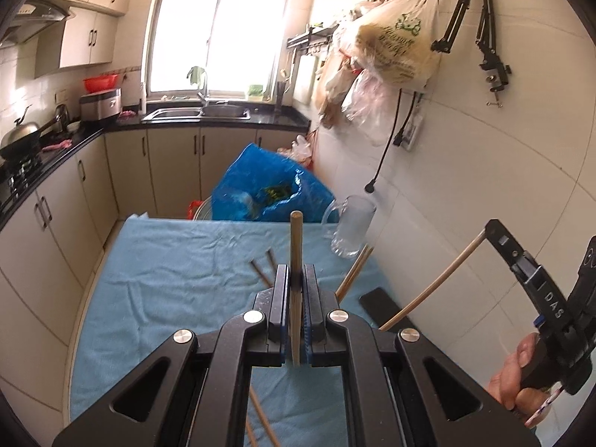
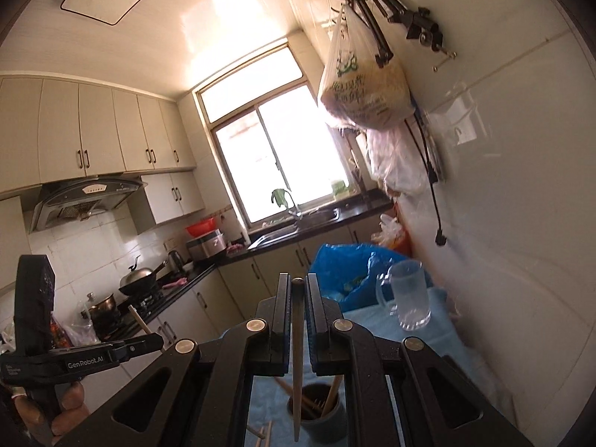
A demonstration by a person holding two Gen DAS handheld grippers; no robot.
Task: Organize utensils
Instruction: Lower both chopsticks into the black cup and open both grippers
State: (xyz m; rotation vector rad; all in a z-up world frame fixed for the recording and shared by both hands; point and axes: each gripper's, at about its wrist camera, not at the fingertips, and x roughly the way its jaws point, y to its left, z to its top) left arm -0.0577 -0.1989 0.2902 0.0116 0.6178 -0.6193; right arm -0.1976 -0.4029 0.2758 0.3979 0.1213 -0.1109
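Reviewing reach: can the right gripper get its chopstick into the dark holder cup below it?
Probably yes: the right gripper holds its chopstick tip-down over the holder cup, with nothing blocking the cup's open top.

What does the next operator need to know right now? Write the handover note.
Left gripper: shut on one chopstick, held upright above the blue cloth.
Right gripper: shut on another chopstick, lifted over the dark holder cup.
Holder cup: already has a few chopsticks standing in it.
Still loose on the cloth: a pair near the middle, a pair beside the glass mug, and more lying near the table's front edge.
Done: some chopsticks in the cup, two picked up.
Left: drop both held chopsticks into the cup, then collect the loose ones.
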